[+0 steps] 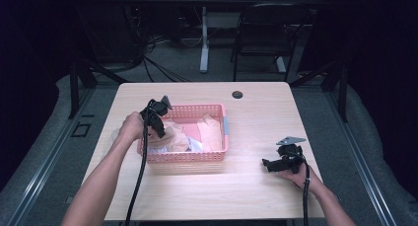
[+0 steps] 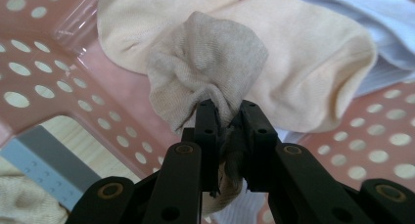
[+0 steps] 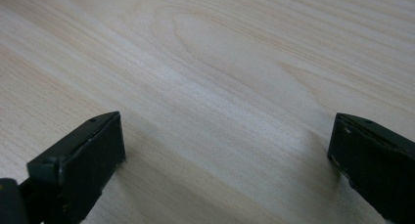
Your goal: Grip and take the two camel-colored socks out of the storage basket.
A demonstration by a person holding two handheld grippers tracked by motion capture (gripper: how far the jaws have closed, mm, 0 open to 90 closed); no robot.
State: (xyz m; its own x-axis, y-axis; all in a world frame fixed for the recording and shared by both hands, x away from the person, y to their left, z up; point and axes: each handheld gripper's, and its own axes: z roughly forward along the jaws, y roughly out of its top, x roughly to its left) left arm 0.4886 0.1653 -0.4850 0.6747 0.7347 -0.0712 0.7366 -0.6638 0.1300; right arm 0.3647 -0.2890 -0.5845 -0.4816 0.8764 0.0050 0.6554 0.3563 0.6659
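A: Surroundings? 
B: Light wooden table (image 1: 256, 112) with a dark grommet (image 1: 237, 94), on grey floor (image 1: 187, 63).
A: Beyond it?
B: Black chair (image 1: 268, 33), white desk leg (image 1: 204, 38), cables (image 1: 157, 63); dark curtains (image 1: 379, 63) either side.

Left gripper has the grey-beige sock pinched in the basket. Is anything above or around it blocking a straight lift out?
Nothing visible blocks it. The left gripper is shut on the grey-beige sock, which lies on top of a cream sock. The pink basket is open-topped; its perforated wall stands off to the side.
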